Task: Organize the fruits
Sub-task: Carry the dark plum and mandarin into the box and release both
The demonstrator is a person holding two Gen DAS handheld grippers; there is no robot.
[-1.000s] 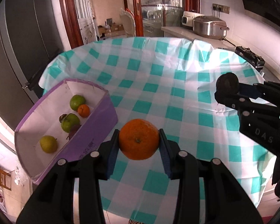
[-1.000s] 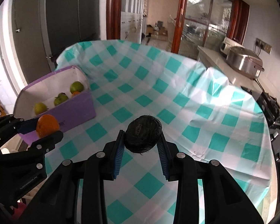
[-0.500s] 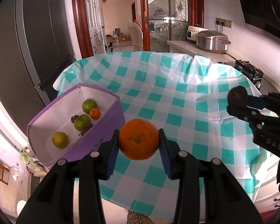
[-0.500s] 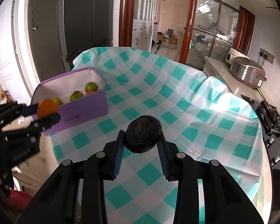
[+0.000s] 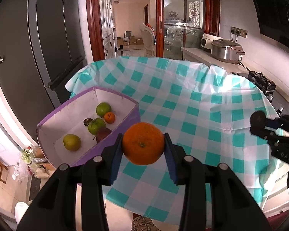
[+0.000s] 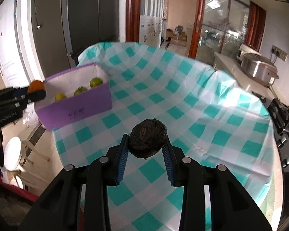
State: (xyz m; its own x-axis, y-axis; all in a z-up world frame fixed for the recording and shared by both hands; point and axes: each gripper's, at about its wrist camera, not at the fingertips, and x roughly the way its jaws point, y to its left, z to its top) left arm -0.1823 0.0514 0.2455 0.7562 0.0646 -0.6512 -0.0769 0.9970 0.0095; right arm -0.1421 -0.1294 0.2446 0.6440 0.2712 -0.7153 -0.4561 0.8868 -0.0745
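Left hand-held gripper (image 5: 143, 146), its blue pads clamped on either side of a round orange (image 5: 143, 143) whose stem scar faces the camera, carried in the air above the near edge of the desk (image 5: 183, 104) just beside the purple box (image 5: 125, 123). Right hand-held gripper (image 6: 146, 144), jaws narrowly set and clamped on a dark, rough-skinned, nearly round fruit (image 6: 147, 139) with no clear long axis, held above the checked tablecloth. The box holds green fruits (image 5: 103, 109), a small orange (image 5: 109, 117) and darker fruit.
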